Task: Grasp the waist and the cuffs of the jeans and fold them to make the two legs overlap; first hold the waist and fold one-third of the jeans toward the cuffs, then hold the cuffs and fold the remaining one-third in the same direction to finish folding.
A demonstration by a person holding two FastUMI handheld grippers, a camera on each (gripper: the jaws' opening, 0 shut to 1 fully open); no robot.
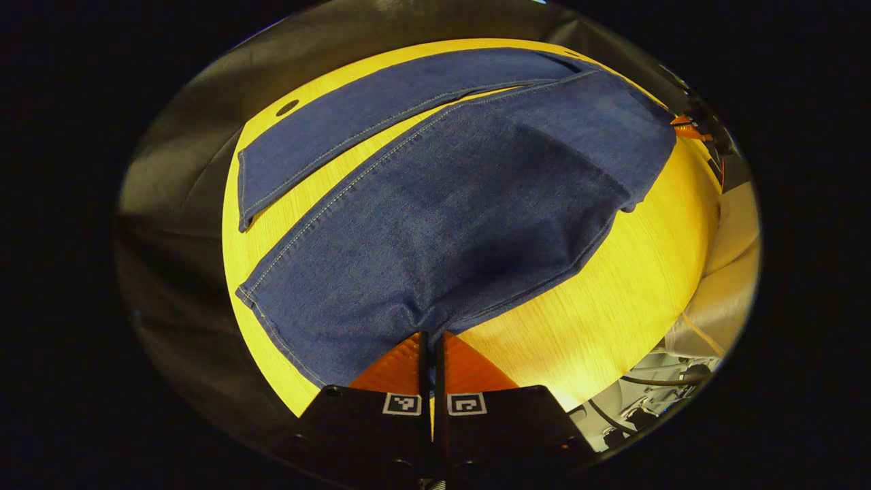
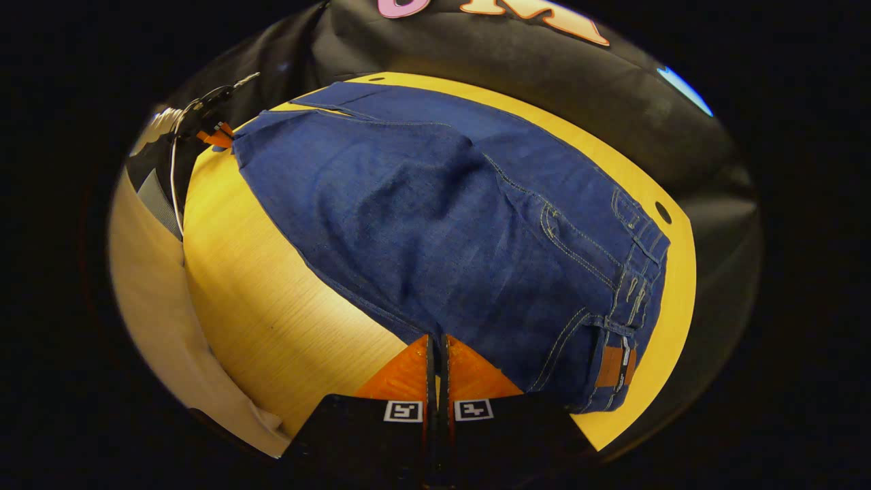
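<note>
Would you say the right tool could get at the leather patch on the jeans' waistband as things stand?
Probably not yet: the right tool is shut on the jeans. The leather patch lies close beside it, uncovered, once it lets go.

The left gripper view looks close and low from the cuff end of the jeans (image 1: 449,204) along the wooden table (image 1: 612,299). The right gripper view looks equally close from the waist end, facing the booth wall. Both share the raised near leg and tabletop.
</note>
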